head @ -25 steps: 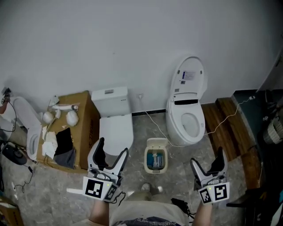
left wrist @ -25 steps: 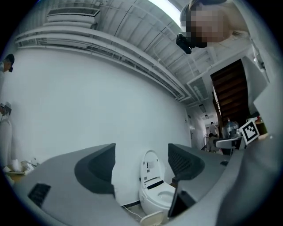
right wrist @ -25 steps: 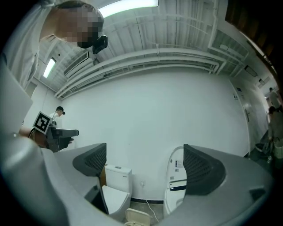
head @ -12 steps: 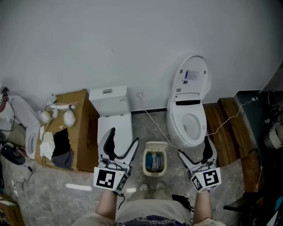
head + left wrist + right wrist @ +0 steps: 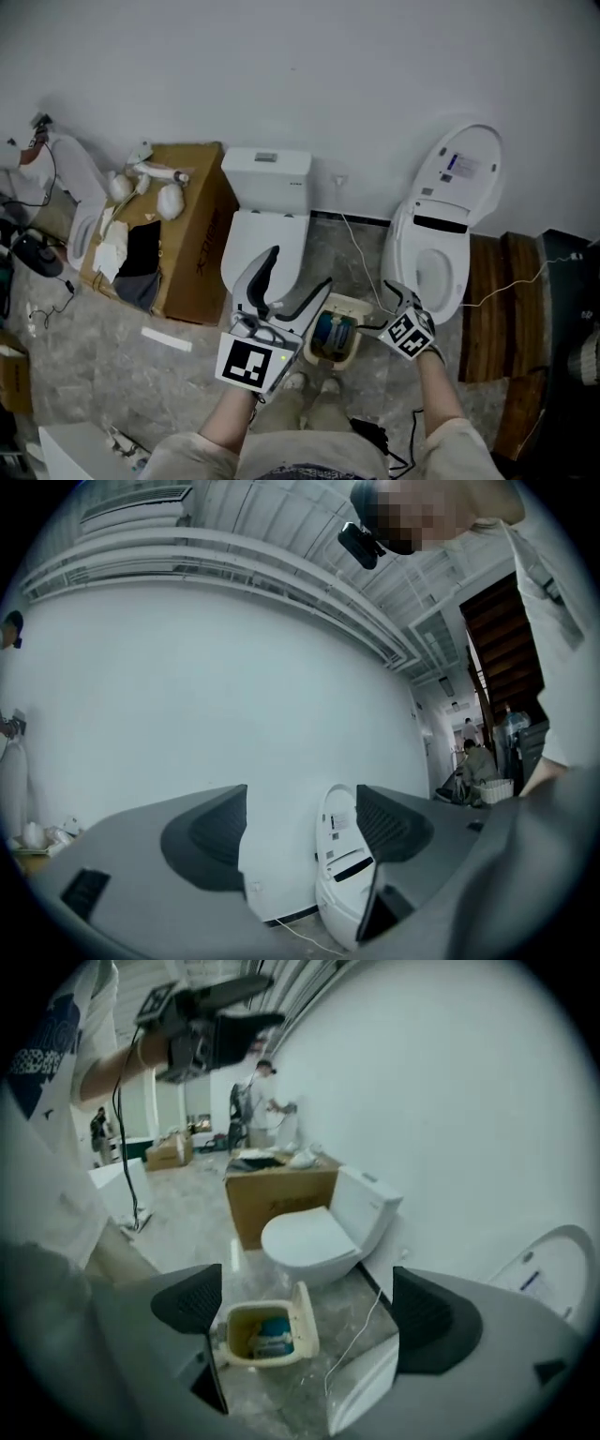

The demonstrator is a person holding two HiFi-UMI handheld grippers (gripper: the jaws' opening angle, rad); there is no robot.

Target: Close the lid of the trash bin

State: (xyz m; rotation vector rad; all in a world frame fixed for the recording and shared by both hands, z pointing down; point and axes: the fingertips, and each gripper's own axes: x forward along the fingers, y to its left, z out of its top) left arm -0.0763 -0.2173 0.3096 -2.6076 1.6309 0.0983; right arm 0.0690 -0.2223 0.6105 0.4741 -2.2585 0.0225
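The trash bin point(image 5: 266, 1360) stands on the grey stone floor point(image 5: 187, 1213) in front of the closed toilet point(image 5: 309, 1241), its lid point(image 5: 305, 1317) tipped up on edge at the side nearer the wall. Something blue lies inside; what it is cannot be made out.

The right gripper point(image 5: 307, 1311) looks down on the bin, and its 2 jaws are opening, wide apart. The bin shows in the gap between them, but neither pad touches it.

In the head view only a strip of the lid point(image 5: 349, 305) and part of the bin's inside show. One jaw of the left gripper point(image 5: 300, 829) covers the near side, and the right gripper's marker cube point(image 5: 408, 334) hides most of its own jaws.

The left gripper's jaws also stand apart and grip nothing. Between them show only the white wall point(image 5: 187, 714) and, well beyond, the second toilet point(image 5: 339, 874) with its seat cover raised, cut off below by the gripper body.
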